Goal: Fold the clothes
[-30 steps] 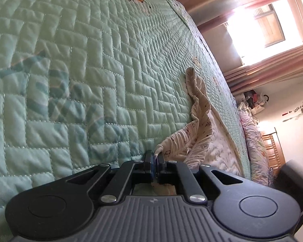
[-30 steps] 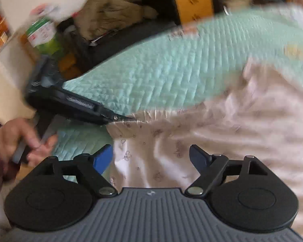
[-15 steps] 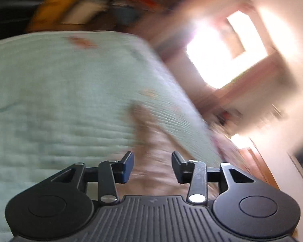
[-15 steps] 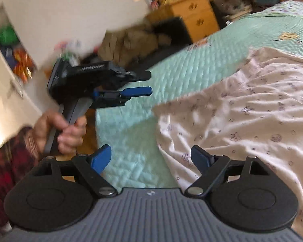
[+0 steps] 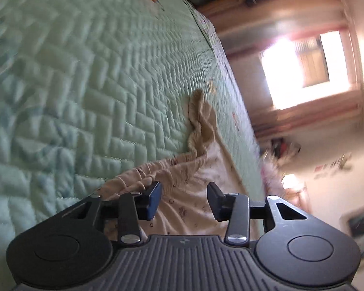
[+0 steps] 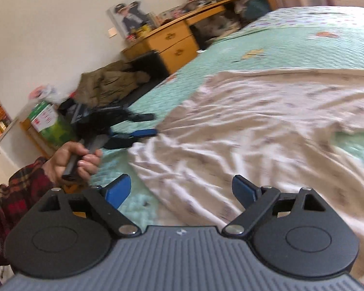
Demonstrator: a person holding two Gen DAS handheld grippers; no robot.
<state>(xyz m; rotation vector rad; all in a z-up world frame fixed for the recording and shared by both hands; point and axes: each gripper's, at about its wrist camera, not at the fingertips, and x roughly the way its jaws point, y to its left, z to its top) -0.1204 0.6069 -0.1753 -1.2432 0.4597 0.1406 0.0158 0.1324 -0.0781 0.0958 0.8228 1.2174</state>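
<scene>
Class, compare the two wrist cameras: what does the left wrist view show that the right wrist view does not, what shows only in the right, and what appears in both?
Only the left wrist view shows the bright window and the left gripper from behind, open over the garment's gathered edge.

Only the right wrist view shows the wooden dresser, the hand in a plaid sleeve holding the left gripper from the side, and the open right gripper.

Both show the pale printed garment lying on the green quilted bedspread.

No legible text anywhere (box (image 6: 45,118) label too blurred).
</scene>
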